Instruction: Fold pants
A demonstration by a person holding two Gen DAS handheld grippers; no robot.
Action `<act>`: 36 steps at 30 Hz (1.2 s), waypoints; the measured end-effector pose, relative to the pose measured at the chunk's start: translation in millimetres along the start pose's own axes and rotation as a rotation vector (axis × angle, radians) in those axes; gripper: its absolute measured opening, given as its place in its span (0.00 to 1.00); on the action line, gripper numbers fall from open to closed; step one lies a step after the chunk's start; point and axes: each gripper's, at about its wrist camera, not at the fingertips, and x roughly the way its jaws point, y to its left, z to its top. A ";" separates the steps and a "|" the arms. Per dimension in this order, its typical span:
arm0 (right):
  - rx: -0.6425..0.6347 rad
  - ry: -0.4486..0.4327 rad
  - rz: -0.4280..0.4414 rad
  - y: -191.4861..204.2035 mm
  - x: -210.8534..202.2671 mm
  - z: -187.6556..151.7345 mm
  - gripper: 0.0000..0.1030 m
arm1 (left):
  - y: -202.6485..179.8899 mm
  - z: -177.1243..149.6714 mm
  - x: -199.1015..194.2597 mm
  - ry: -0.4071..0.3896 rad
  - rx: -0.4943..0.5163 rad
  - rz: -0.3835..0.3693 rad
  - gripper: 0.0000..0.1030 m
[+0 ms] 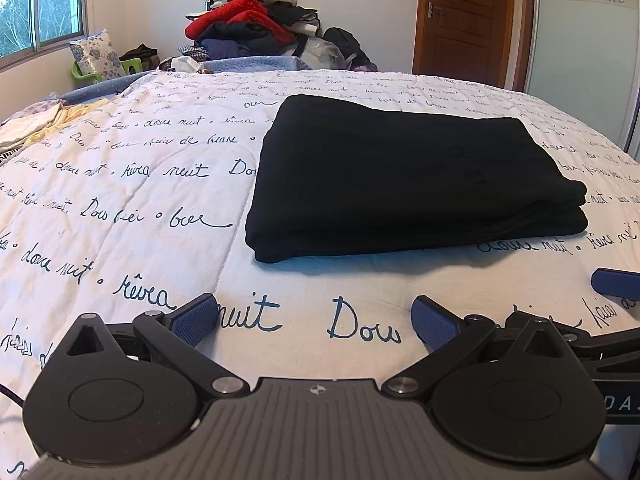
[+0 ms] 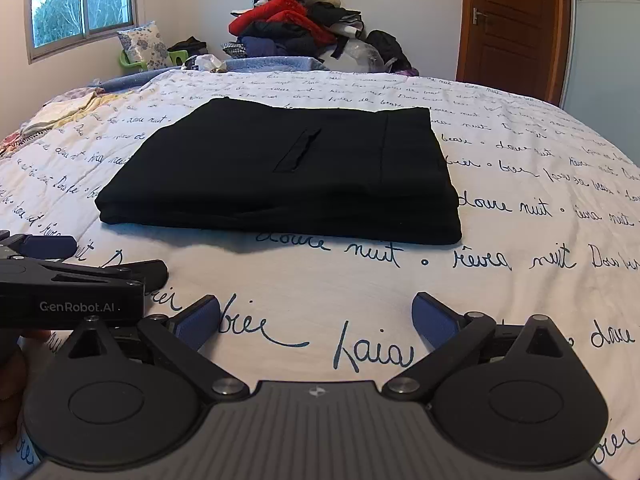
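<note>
Black pants [image 1: 400, 176] lie folded into a flat, layered rectangle on the white bedspread with blue script [image 1: 120, 200]. They also show in the right wrist view [image 2: 288, 176], with a pocket slit on top. My left gripper [image 1: 314, 320] is open and empty, low over the bedspread in front of the pants, apart from them. My right gripper [image 2: 316, 322] is open and empty too, also in front of the pants. The left gripper's body shows at the left of the right wrist view [image 2: 72, 280].
A heap of red, black and blue clothes [image 1: 256, 24] is piled beyond the bed's far edge. A floral pillow [image 1: 96, 54] and a green item sit under the window. Pale cloths [image 1: 36, 124] lie at the bed's left. A wooden door [image 1: 464, 20] stands at back right.
</note>
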 end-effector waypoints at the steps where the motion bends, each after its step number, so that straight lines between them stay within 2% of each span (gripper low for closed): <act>1: 0.000 -0.001 0.000 0.0 -0.1 -0.1 1.00 | 0.1 0.0 0.0 0.000 0.000 0.000 1.00; 36: 0.007 -0.001 0.006 -0.3 1.4 -1.0 1.00 | 0.1 -0.1 0.4 0.001 -0.003 -0.003 1.00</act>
